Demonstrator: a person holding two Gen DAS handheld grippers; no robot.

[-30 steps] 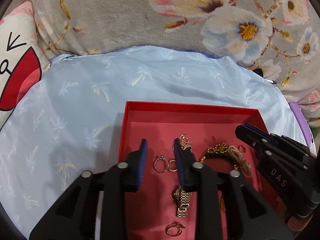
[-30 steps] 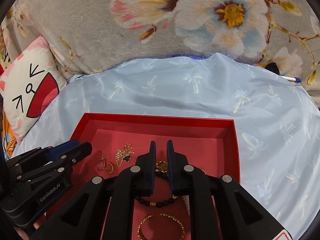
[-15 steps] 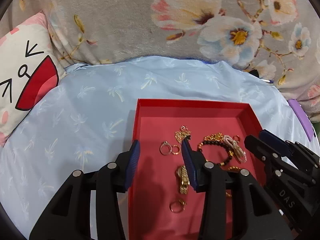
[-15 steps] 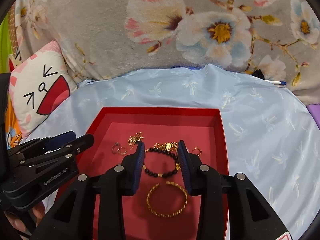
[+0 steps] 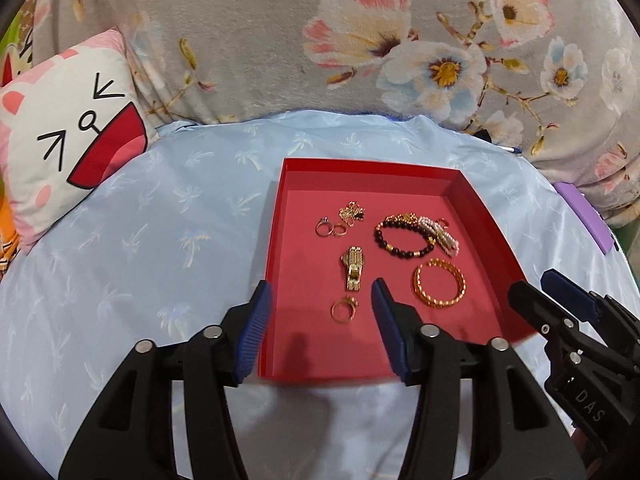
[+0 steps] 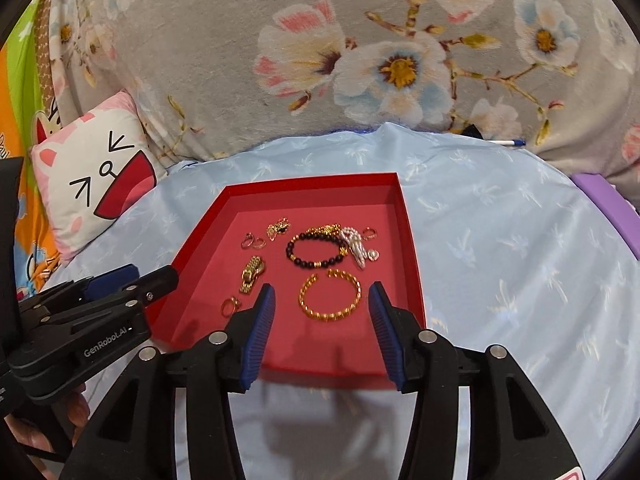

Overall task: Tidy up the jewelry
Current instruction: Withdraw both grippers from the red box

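Here both grippers, left gripper and right gripper, have just been opening, empty, hiding the red tray's near rim.

Landmark: pale blue sheet with a faint palm-tree print, spread flat and filling the middle of both views. Behind its far edge: grey plush blanket with large pink, cream and blue flowers, rising like a backdrop. At the sheet's far left corner: white and pink cartoon cat cushion, red open mouth, leaning against the blanket. At its far right edge: a pen with a blue cap, beside a small dark object, too small to identify. At its right edge: purple flat object, partly visible. Left of the cushion: bright orange and green printed fabric.
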